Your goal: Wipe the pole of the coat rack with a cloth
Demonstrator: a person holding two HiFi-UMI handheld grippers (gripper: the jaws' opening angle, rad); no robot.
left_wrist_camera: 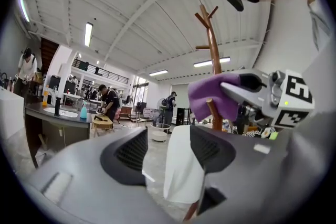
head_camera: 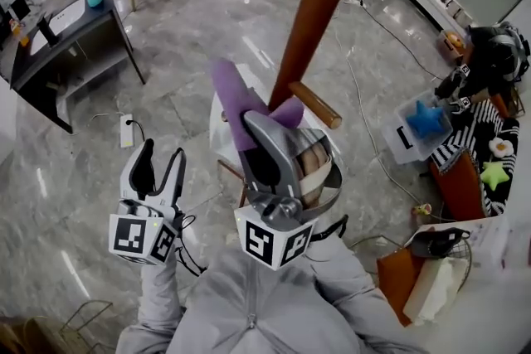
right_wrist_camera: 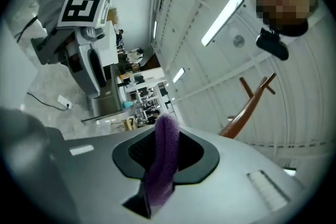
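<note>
Coat rack pole (head_camera: 319, 4) rises just behind the purple cloth (head_camera: 236, 99), which is pinched tight in the right tool (head_camera: 259, 133) beside a lower peg (head_camera: 315, 105). The left tool (head_camera: 163, 152) hangs wide and empty. Wiping looks barely begun, with most of the pole's length left. Cloth-to-wood contact and the rack's base are hidden.

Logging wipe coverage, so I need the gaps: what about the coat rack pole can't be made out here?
Foot of the pole: head view, hidden behind the right gripper and purple cloth.
Whether the purple cloth touches the pole: head view, they overlap; unclear.
Dust on the pole: too small in every view.
</note>
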